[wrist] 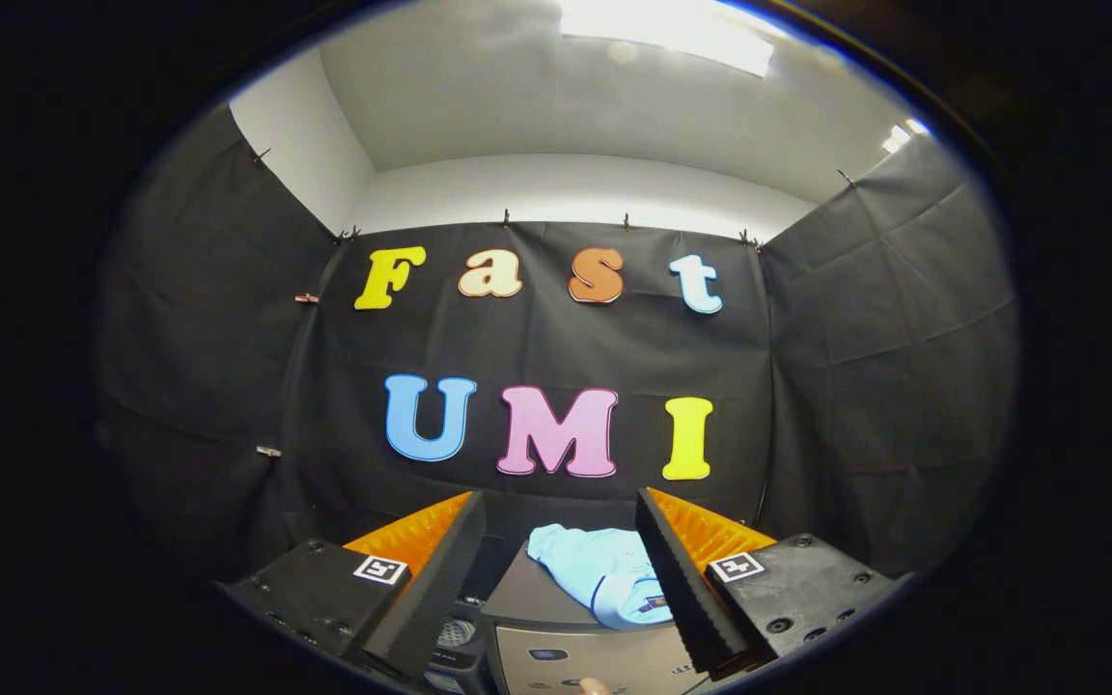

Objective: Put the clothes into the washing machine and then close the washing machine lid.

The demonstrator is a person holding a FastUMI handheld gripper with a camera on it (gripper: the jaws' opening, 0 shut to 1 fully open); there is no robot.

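So the claw (561,589) is spread wide apart with nothing in it, both fingers (440,579) angled outward with a big gap between them. Through that gap you can see the washing machine (556,647) sitting low and just ahead, a grey boxy thing with its flat lid (527,594) down, so it looks closed right now. The clothes (604,574) are a light blue garment with a darker trim line and a little patch on it, lying crumpled on top of that lid, closer to the right finger, which actually covers part of it from this angle; it's beyond the fingertips, not between them and not touched by either one as far as I can tell. The front face of the machine has some small controls (546,656) but they're too tiny to make out. Behind everything hangs the booth's black cloth wall (865,367), pinned up with clips, and a white ceiling (556,116) with a bright light panel (667,29) overhead
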